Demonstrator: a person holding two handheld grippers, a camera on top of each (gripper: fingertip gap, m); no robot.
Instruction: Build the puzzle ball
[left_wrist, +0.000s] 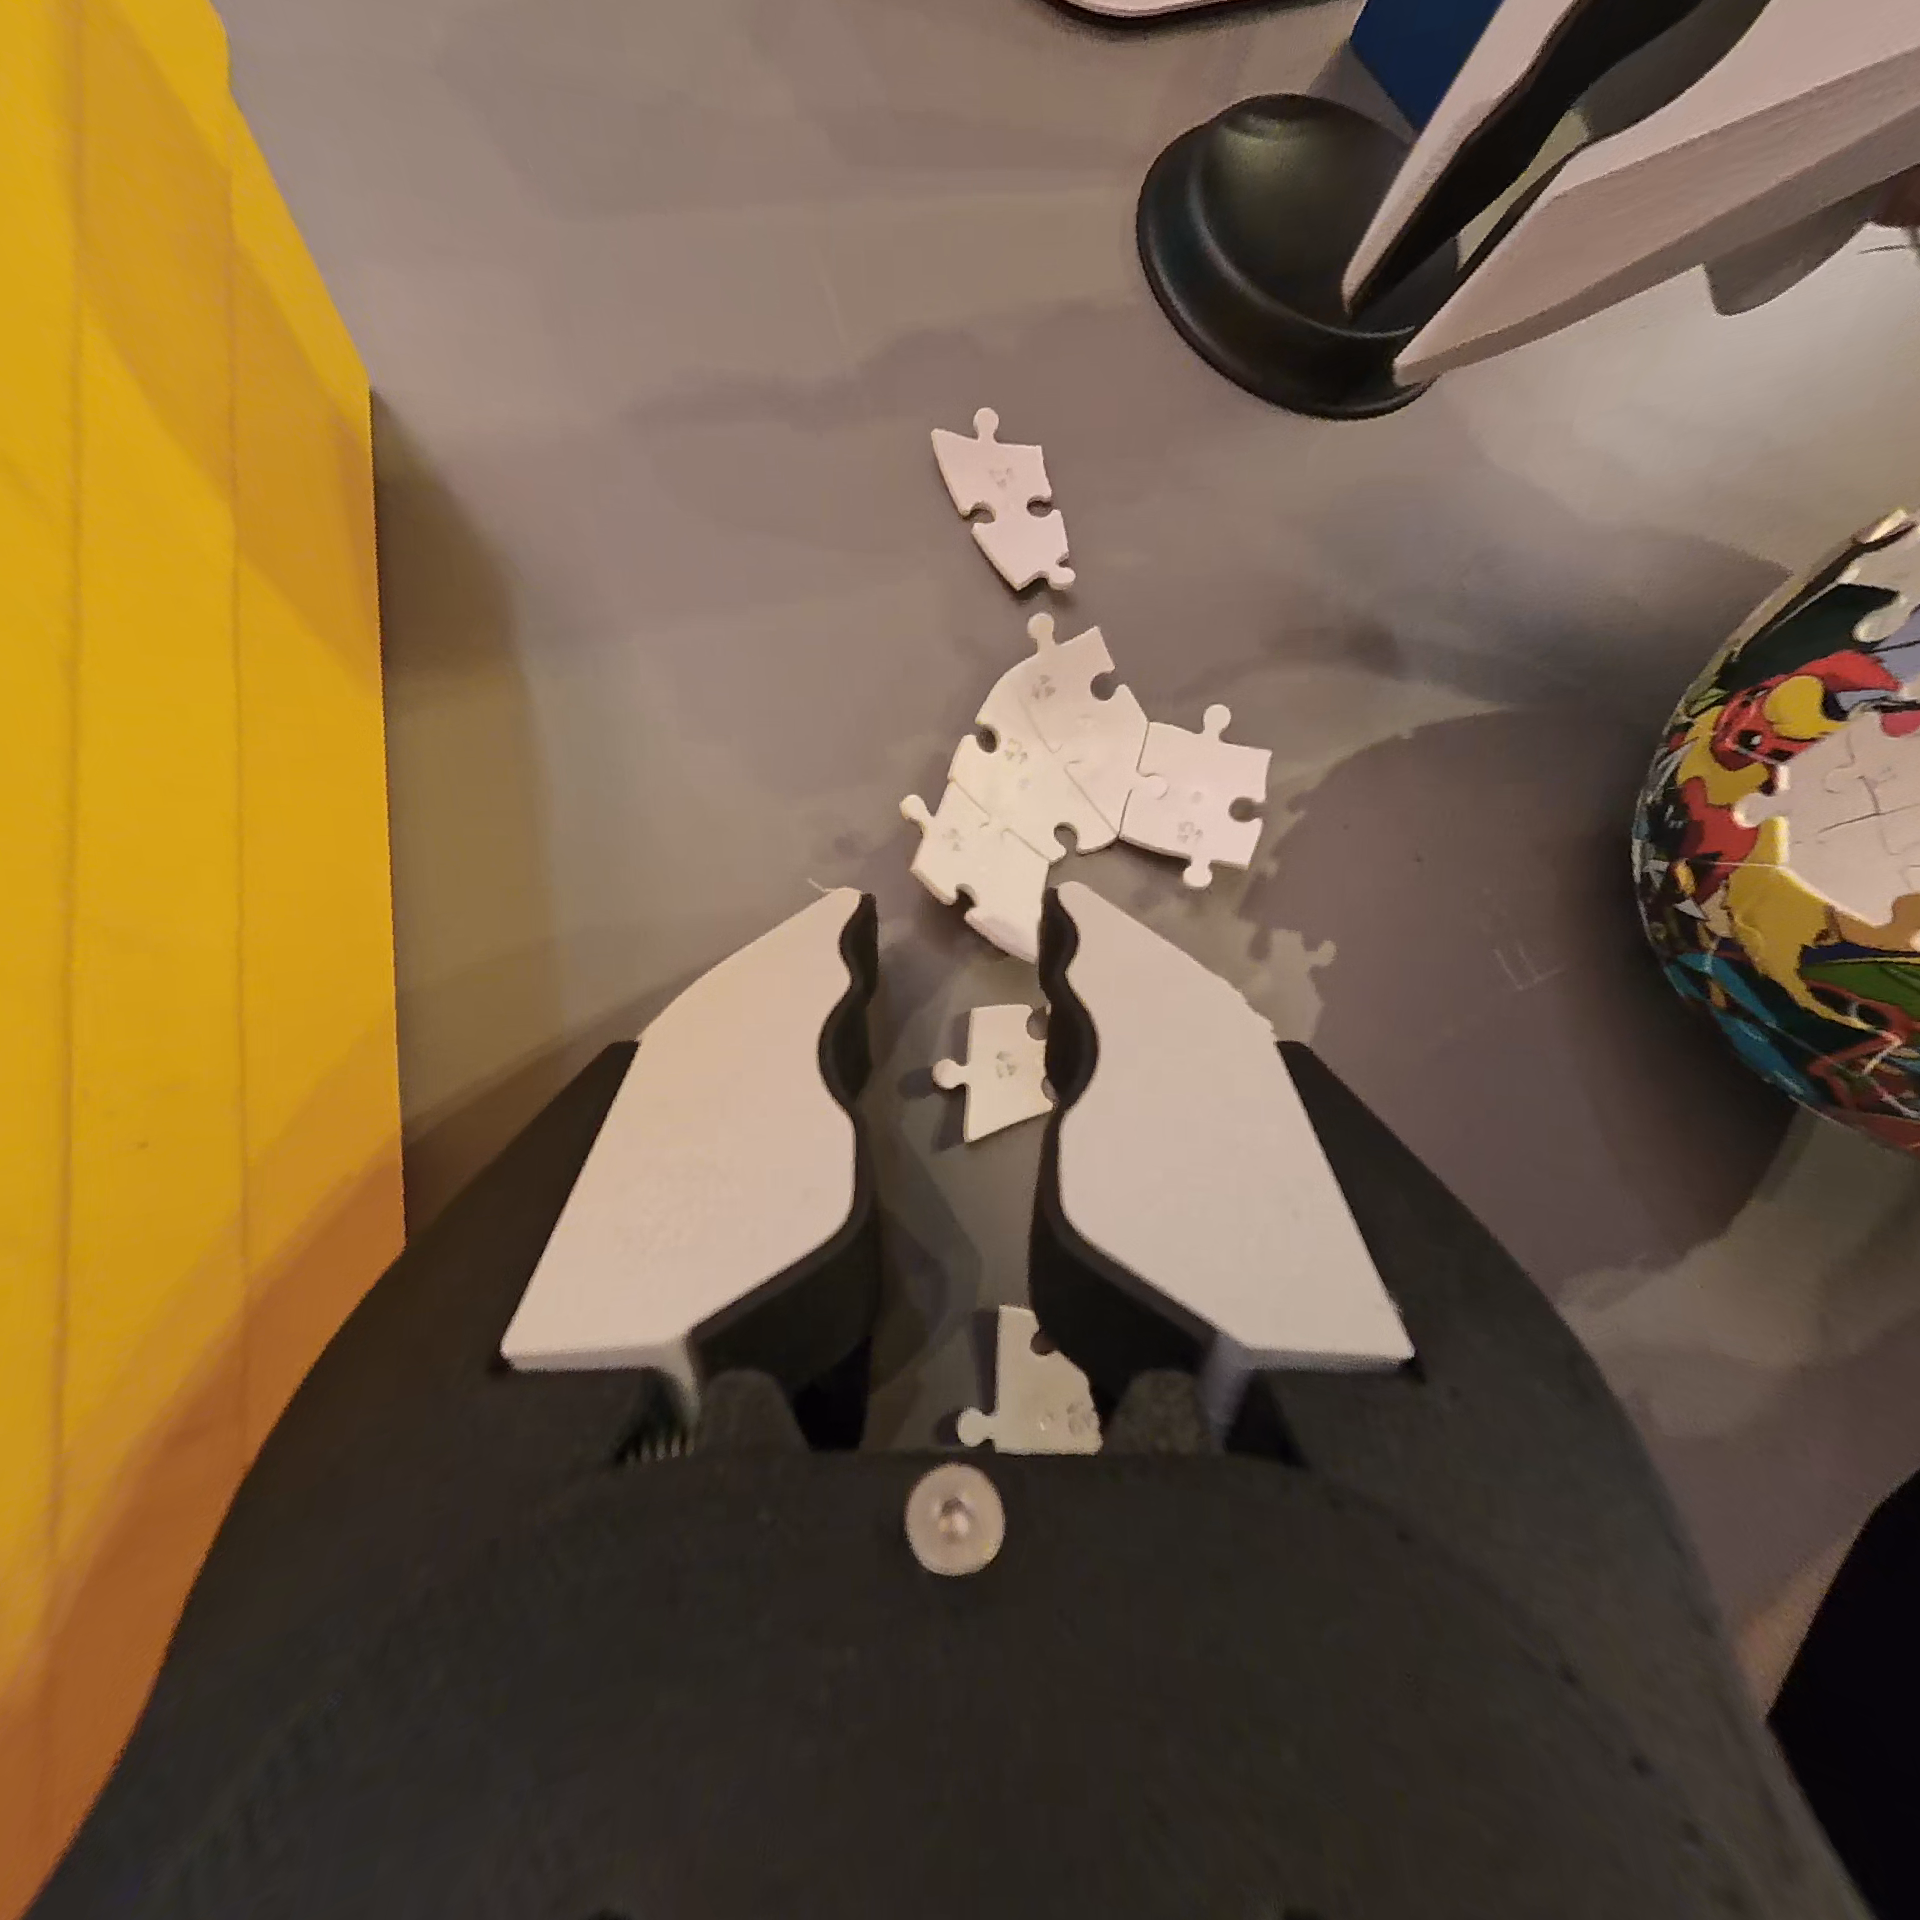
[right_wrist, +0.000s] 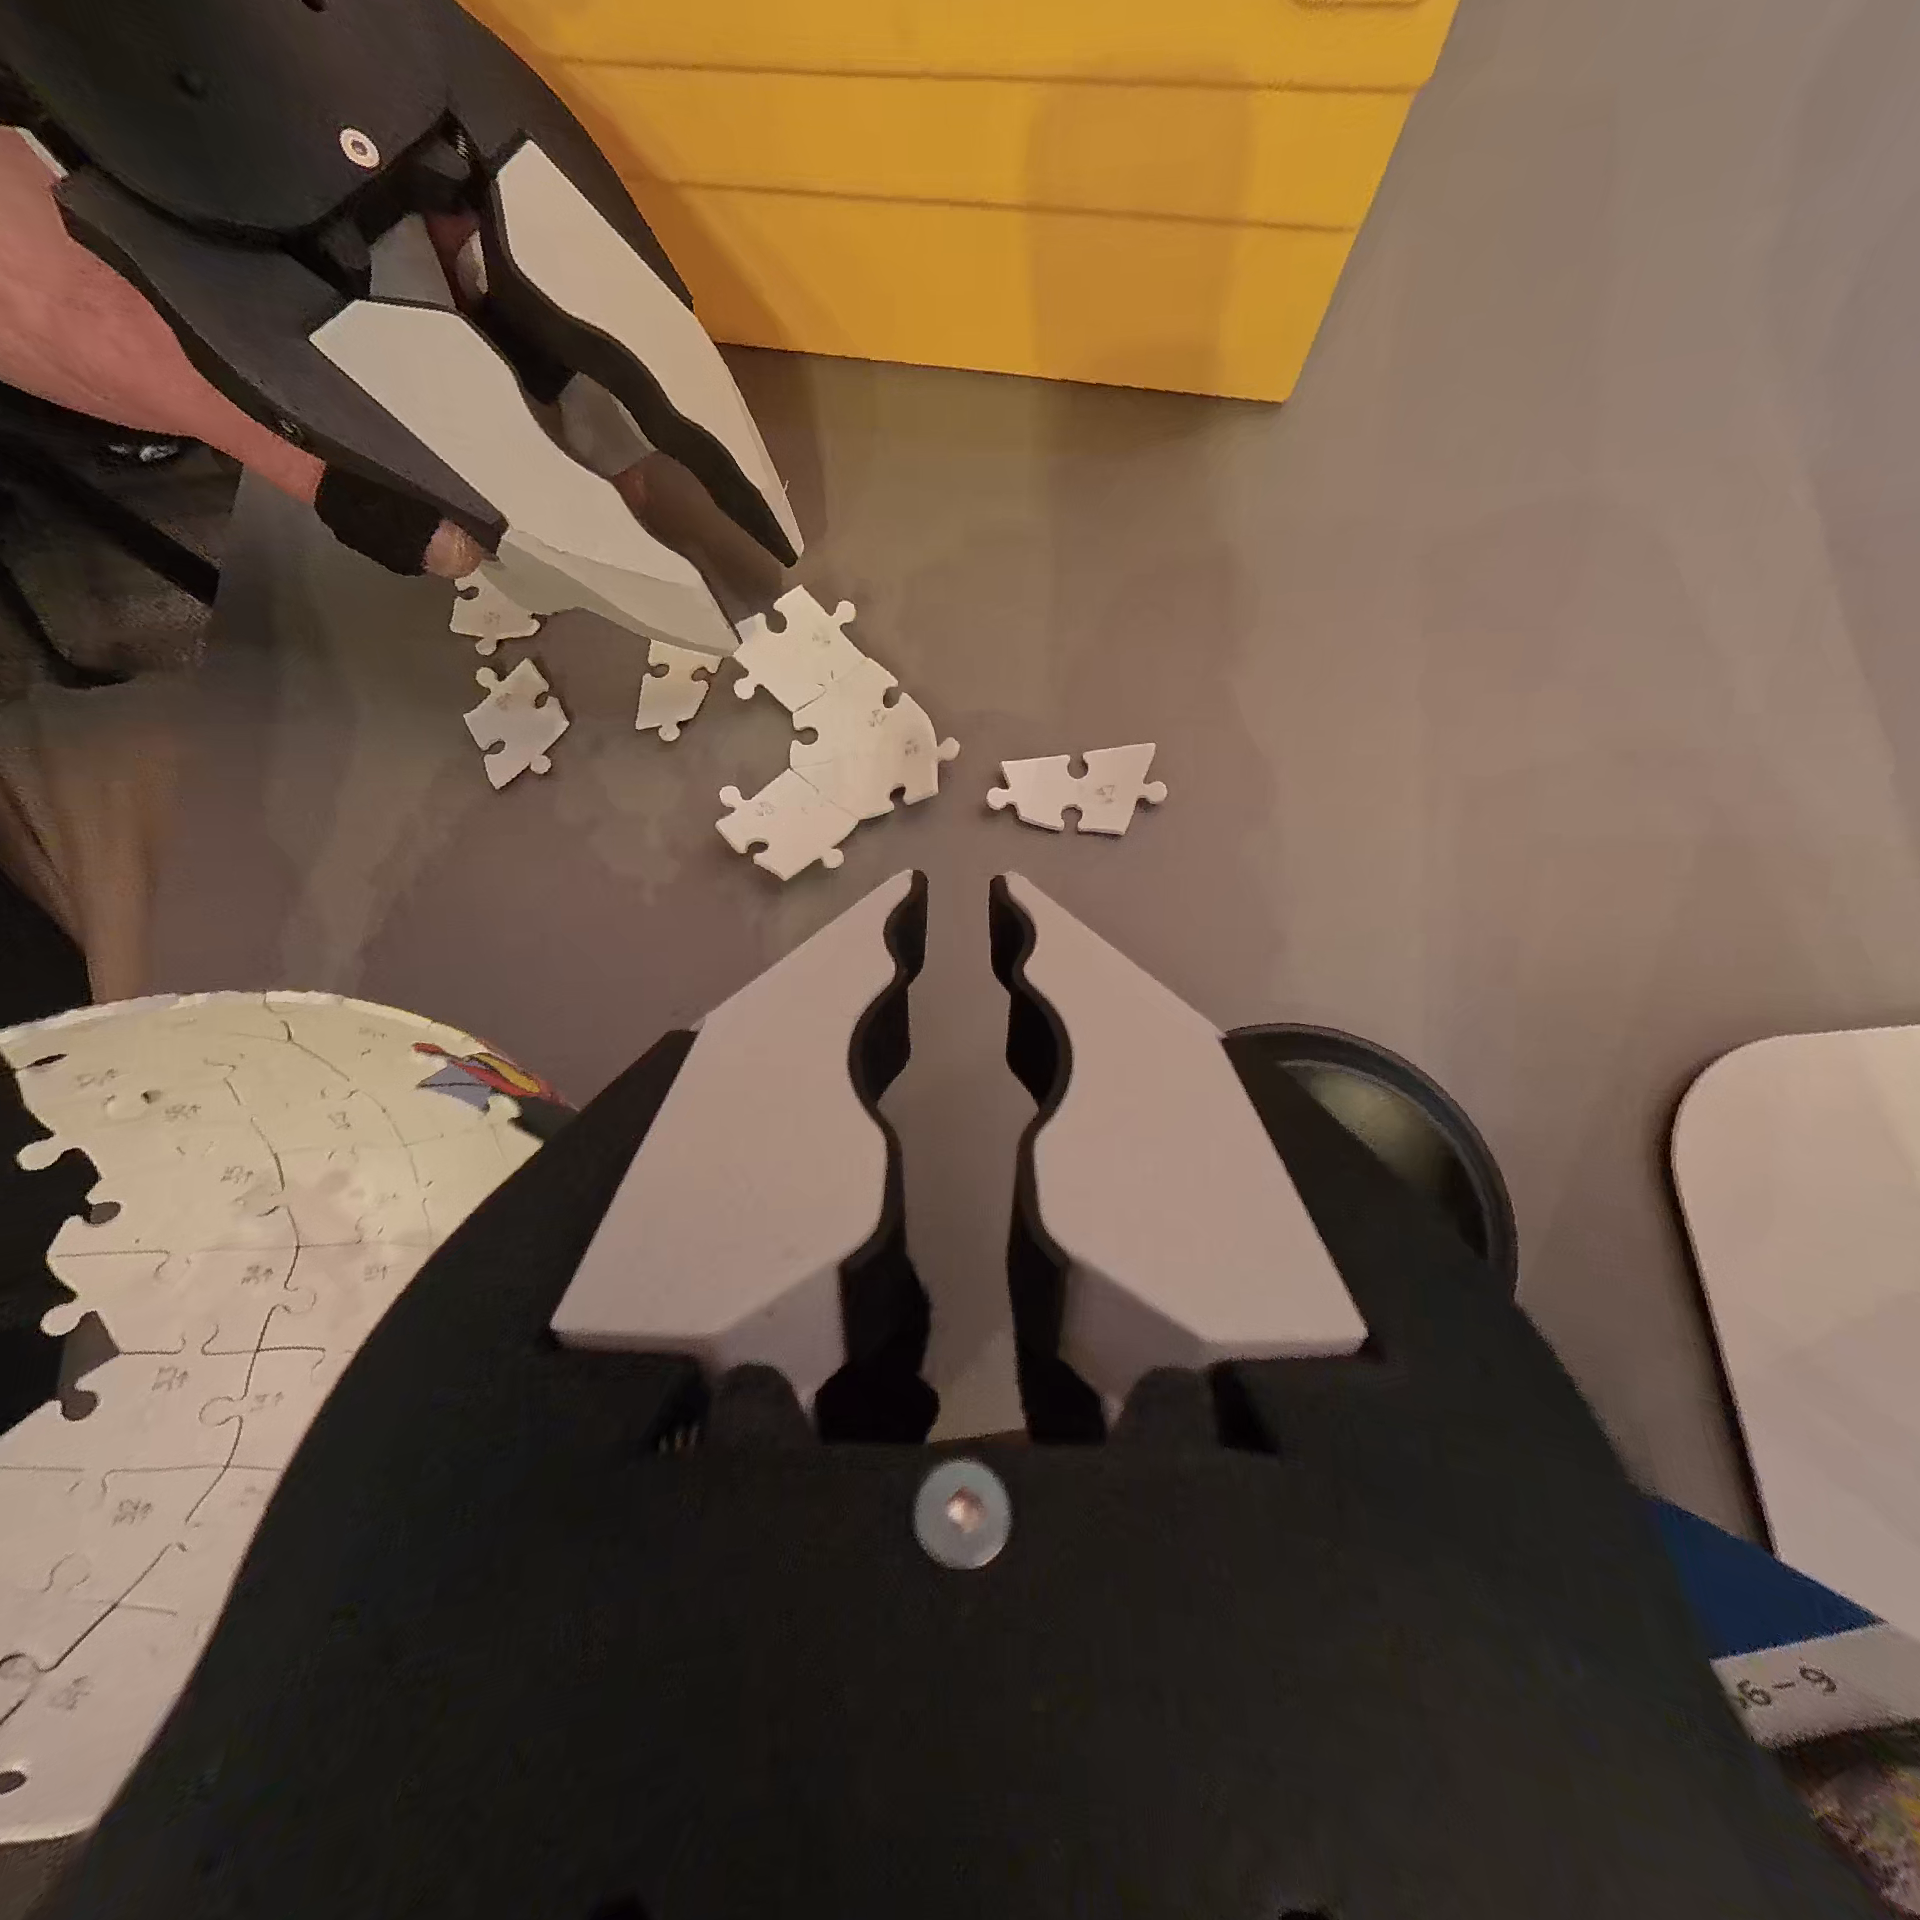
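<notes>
The left gripper (left_wrist: 956, 914) hangs low over the grey table (left_wrist: 623, 312) with its fingers (left_wrist: 727, 1122) apart and nothing between them; its tips sit just beside a curved strip of joined white puzzle pieces (left_wrist: 1049, 790) lying blank side up. A single loose piece (left_wrist: 1000, 1070) shows on the table through the gap between the fingers, another (left_wrist: 1029, 1392) lies nearer the gripper's base, and a joined pair (left_wrist: 1006, 499) rests a little beyond the strip. The right gripper (right_wrist: 956, 883) is also empty, its fingers (right_wrist: 769, 1132) parted by only a narrow gap, pointing at the table between the strip (right_wrist: 831, 727) and the joined pair (right_wrist: 1081, 790). The partly built puzzle ball (left_wrist: 1808, 862) sits near the strip, colourful outside, with an unfilled opening; the right wrist view shows its white inner face (right_wrist: 208, 1247) close by the right gripper. A black round stand (left_wrist: 1247, 239) rests on the table beneath the right gripper. A yellow box (left_wrist: 156, 831) stands along one side of the table, and a white board (right_wrist: 1808, 1247) lies beyond the stand.
</notes>
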